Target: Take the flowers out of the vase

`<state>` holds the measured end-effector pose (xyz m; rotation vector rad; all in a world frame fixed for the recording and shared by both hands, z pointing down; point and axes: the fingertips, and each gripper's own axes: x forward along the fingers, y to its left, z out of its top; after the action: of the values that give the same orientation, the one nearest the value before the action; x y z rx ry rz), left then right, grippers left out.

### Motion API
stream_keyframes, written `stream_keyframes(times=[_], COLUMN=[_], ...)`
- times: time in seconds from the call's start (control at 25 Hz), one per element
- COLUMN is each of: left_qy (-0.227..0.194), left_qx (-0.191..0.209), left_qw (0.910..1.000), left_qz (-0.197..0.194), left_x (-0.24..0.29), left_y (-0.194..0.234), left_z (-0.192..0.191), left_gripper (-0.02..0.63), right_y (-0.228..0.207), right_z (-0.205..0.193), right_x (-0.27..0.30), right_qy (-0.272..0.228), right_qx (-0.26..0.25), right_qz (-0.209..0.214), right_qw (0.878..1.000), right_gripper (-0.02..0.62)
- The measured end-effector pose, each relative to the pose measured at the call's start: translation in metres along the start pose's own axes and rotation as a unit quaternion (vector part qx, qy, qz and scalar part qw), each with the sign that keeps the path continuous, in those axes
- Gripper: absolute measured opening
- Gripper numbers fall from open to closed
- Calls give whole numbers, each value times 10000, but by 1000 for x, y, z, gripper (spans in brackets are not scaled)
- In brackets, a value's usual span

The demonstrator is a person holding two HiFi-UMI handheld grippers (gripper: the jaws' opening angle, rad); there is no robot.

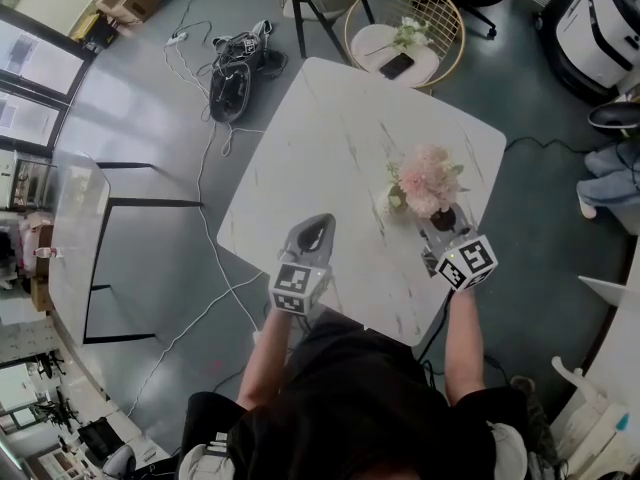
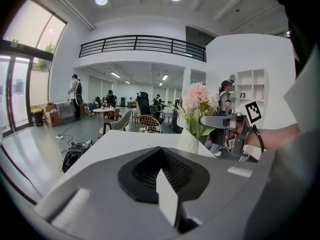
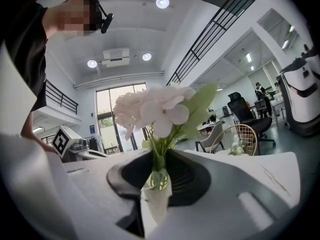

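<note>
The flowers (image 1: 428,180) stand in a pale vase (image 2: 189,142) near the right edge of the marble table (image 1: 340,118). They look light, with soft blooms that would bruise, so the green stems (image 3: 156,159) just above the vase mouth seem the place to grip. The right gripper (image 3: 156,156) reaches in level, jaws nipped onto those stems. The left gripper (image 2: 161,151) hangs well apart, tilted down, jaws together and empty.

Black short-sleeved top (image 1: 350,398); grey plastic left claw (image 1: 313,233) and right claw (image 1: 437,232), each with black ribbed pads (image 2: 175,168) and a white cube (image 1: 297,288) of black square markers
</note>
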<state>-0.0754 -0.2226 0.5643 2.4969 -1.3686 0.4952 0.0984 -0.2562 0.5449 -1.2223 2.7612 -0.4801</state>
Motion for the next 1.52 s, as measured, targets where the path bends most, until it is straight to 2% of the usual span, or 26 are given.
stream_keyframes(times=[0.8, 1.52], left_qy=[-401, -570], left_qx=[-87, -181], left_qw=[9991, 9981], left_qz=[64, 144], left_x=[-33, -54], left_y=[3, 5], left_z=[7, 8], left_gripper=[8, 8], right_y=[23, 41], right_z=[36, 55], right_x=[-7, -7], right_qy=[-204, -331], right_qx=[-428, -595], right_qz=[-153, -156], right_qw=[9988, 9976], right_gripper=[87, 86])
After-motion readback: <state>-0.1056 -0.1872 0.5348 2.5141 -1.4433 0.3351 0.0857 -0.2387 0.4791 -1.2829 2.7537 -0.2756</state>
